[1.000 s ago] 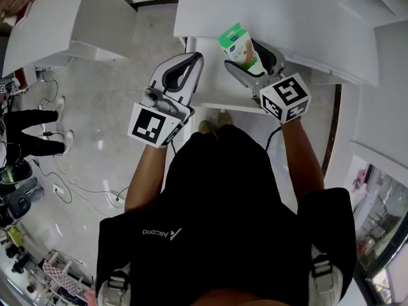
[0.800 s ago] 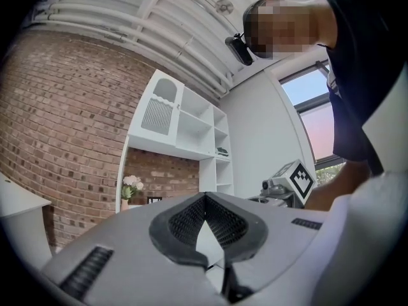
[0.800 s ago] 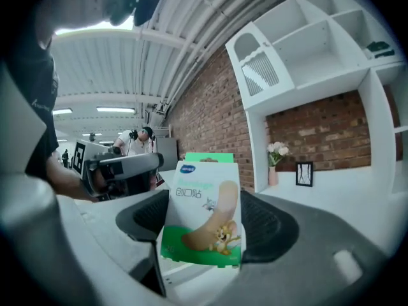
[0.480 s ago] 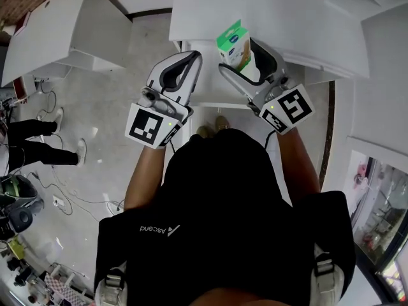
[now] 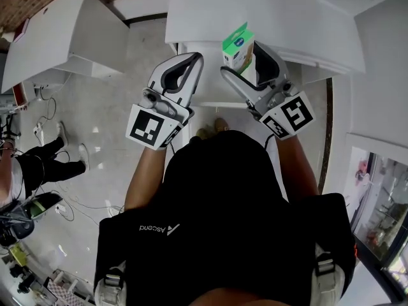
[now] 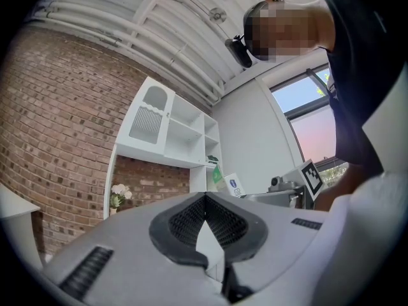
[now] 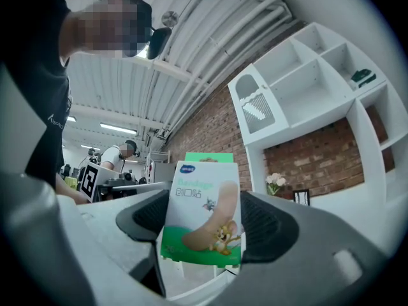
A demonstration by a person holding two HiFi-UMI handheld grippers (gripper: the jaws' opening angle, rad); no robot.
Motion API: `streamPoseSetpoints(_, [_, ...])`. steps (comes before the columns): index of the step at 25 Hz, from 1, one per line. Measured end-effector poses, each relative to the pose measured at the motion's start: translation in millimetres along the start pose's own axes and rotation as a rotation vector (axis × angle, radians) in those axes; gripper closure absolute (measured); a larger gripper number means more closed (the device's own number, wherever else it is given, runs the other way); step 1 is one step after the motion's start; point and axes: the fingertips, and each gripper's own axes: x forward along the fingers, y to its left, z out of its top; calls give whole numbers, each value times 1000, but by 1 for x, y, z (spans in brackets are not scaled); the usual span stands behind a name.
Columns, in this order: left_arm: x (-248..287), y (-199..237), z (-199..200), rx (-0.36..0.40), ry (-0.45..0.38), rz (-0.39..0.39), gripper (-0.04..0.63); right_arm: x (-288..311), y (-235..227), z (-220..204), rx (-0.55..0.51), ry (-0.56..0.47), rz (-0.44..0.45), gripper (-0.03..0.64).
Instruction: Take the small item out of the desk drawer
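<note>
White desk (image 5: 255, 11), brick wall (image 6: 51, 126), shelving (image 7: 306, 88), bandage box (image 7: 203, 203) in right gripper (image 7: 205, 225)

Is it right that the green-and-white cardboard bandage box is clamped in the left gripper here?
No. The green-and-white cardboard bandage box is clamped in the right gripper, as the right gripper view shows. The left gripper is shut with nothing between its jaws.

Bystander (image 5: 48, 164) cut off at head view's left edge; bandage box (image 7: 203, 212) fine print unreadable.
</note>
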Motion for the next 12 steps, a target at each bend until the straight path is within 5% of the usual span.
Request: streamPoseSetpoints(12, [-2,2,-3,1,7,-5,597,0,-1,-3,-16,-13,-25,267])
